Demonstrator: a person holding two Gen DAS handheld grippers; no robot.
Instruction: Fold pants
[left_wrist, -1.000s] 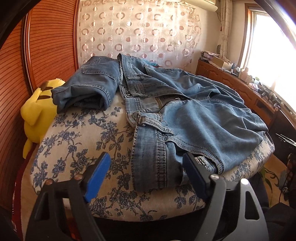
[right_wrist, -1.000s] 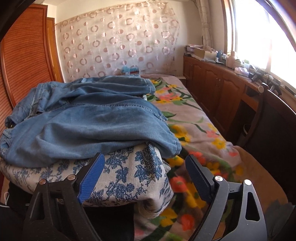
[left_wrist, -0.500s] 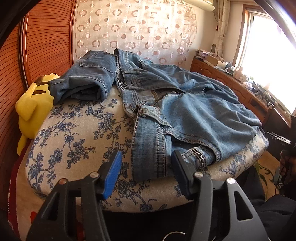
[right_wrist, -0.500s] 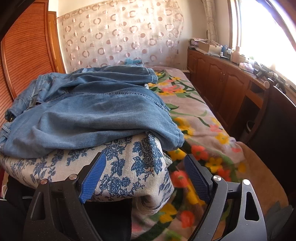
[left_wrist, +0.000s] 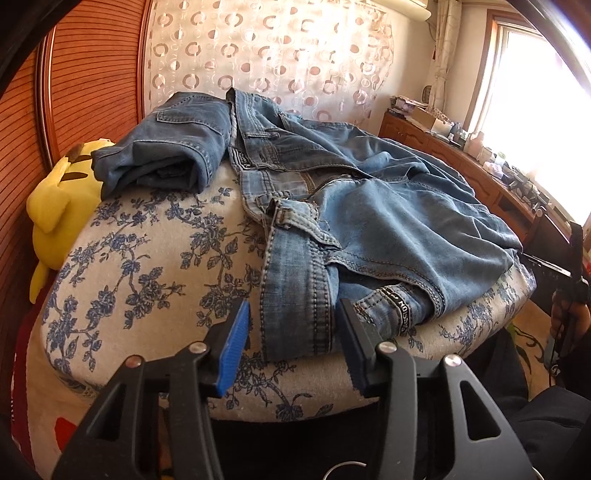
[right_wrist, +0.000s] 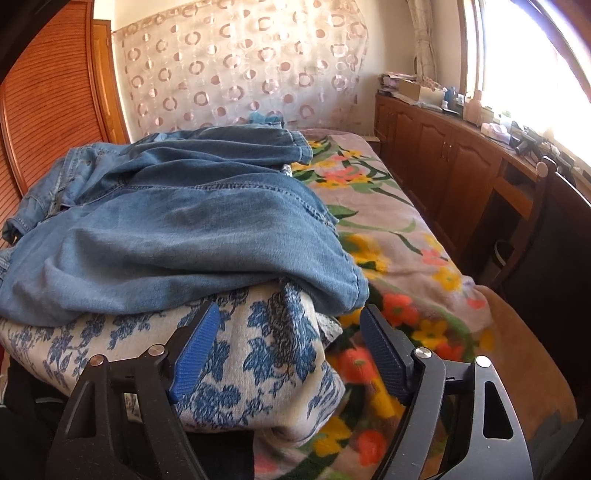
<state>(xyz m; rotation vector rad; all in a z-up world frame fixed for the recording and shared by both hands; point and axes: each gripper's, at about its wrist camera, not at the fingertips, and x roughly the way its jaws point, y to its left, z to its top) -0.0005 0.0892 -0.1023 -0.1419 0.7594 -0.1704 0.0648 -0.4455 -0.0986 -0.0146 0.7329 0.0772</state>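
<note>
Pants (left_wrist: 369, 206): light-blue denim jeans are lying spread and rumpled over a blue-floral cushion (left_wrist: 147, 266) at the near end of the bed, the waistband toward the left wrist camera and the legs trailing off to the right.
Pants in the right wrist view (right_wrist: 177, 229): a leg is draping over the cushion's corner, its hem (right_wrist: 351, 291) hanging just above the flowered blanket (right_wrist: 399, 236).
Waistband end (left_wrist: 295, 310): a doubled, heavily stitched strip is lying flat on the cushion; probably the firmest part to take hold of.
Left gripper (left_wrist: 293, 345): its jaws are closing, standing on either side of the waistband end; the pads are not yet pressing on the denim.
Right gripper (right_wrist: 286, 350): its jaws are closing from a wide spread, with the cushion's corner between them; it is holding nothing, the hem lying just ahead of the tips.
Handling, judged: the denim is looking soft and limp but fairly weighty; it will likely sag between two holds and drag on the cushion cover rather than slide, and it is not fragile.
Hold points, judged: waistband end for the left, leg hem for the right; the thick seams there should resist slipping from the ribbed pads.
Second jeans (left_wrist: 166, 155): a darker pair is sitting folded at the cushion's far left, touching the spread pants.
Plush toy (left_wrist: 62, 206): a yellow toy is resting beside the cushion, apart from the work.
</note>
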